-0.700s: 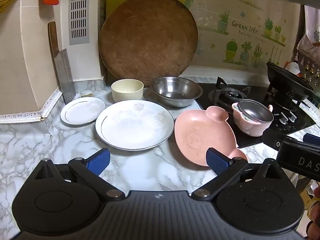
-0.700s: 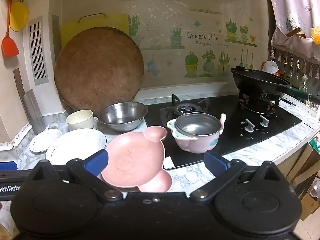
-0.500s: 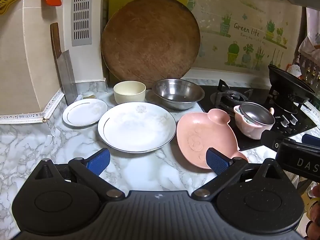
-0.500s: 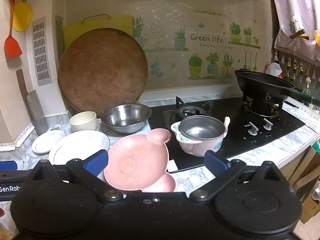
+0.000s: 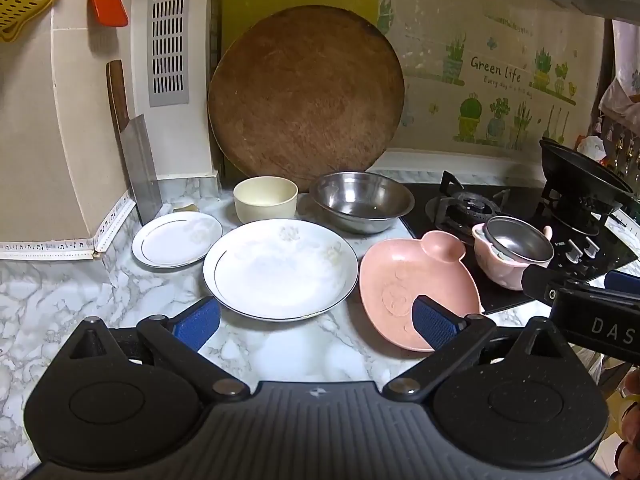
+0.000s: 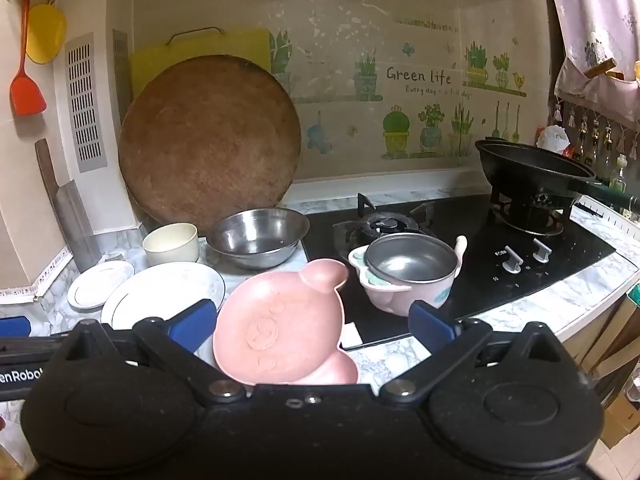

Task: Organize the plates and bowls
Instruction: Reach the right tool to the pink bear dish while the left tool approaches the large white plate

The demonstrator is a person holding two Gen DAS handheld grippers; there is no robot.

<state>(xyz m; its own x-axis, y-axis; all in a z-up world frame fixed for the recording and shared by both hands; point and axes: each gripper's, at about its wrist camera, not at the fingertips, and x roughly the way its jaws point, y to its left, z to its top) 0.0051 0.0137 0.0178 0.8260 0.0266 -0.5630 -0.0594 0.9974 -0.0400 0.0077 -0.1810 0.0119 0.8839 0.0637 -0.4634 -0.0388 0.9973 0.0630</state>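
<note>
On the marble bench (image 5: 60,304), items run left to right as follows. A cleaver (image 5: 134,152) leans upright against the wall at the far left. Just beside its base lies the small white plate (image 5: 176,239), flat on the bench. Next is the large white plate (image 5: 280,268), close to the small plate without visible contact. Behind these two stand the cream bowl (image 5: 265,199) and, to its right, the steel bowl (image 5: 362,200), both in front of a round wooden board (image 5: 306,96) that leans on the wall. To the right of the large plate lies the pink pig-shaped dish (image 5: 404,280), its right edge at the border of the black hob (image 6: 480,256). On the hob's near left corner stands the pink pot (image 6: 412,276), with a steel bowl insert seated inside it. A black wok (image 6: 528,168) sits on the far right burner. The left tool (image 5: 316,320) is at full spread above the bench, empty, in front of the large plate. The right tool (image 6: 312,324) is likewise fully spread and empty, above the pig-shaped dish without gripping it.
</note>
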